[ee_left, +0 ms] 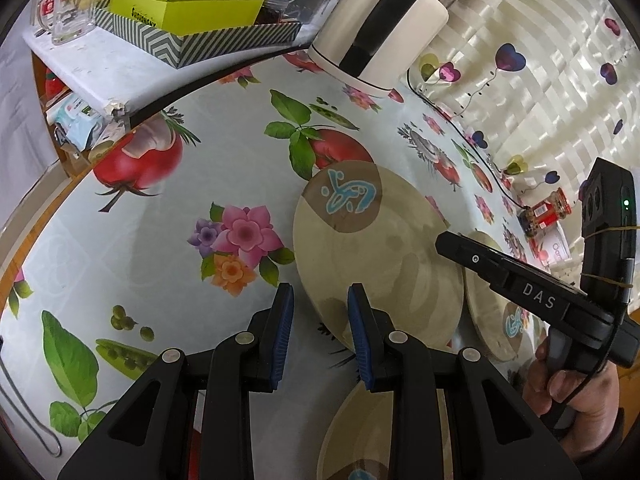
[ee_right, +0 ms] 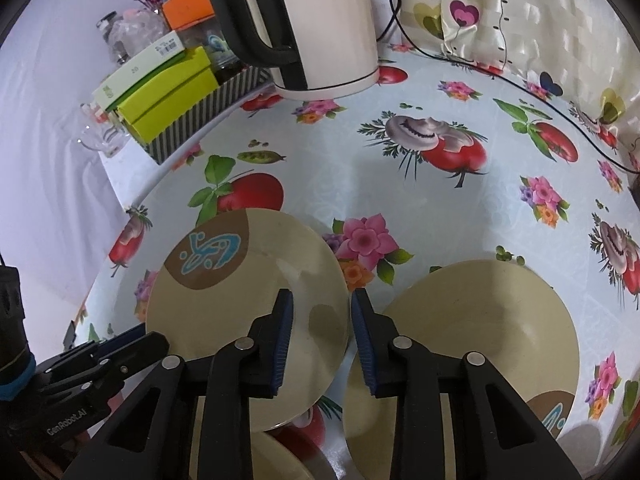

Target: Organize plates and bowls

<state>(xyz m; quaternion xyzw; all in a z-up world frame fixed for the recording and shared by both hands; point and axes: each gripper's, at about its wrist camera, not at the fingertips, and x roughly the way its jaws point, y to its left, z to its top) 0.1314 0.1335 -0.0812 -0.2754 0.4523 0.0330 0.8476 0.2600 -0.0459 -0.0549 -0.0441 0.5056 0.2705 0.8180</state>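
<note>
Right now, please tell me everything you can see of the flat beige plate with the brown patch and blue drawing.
The flat plate is round, beige and glossy, probably ceramic or melamine, though I cannot tell. A brown patch with a blue drawing sits near its far rim. It looks empty and lies on the printed tablecloth, left of a bowl. The right gripper straddles its right rim, jaws apart; contact is unclear.

Open table mid-scene, passable. Kettle and striped box block the far edge. Near side is crowded: plate, bowl just beside it, narrow gap between.
</note>
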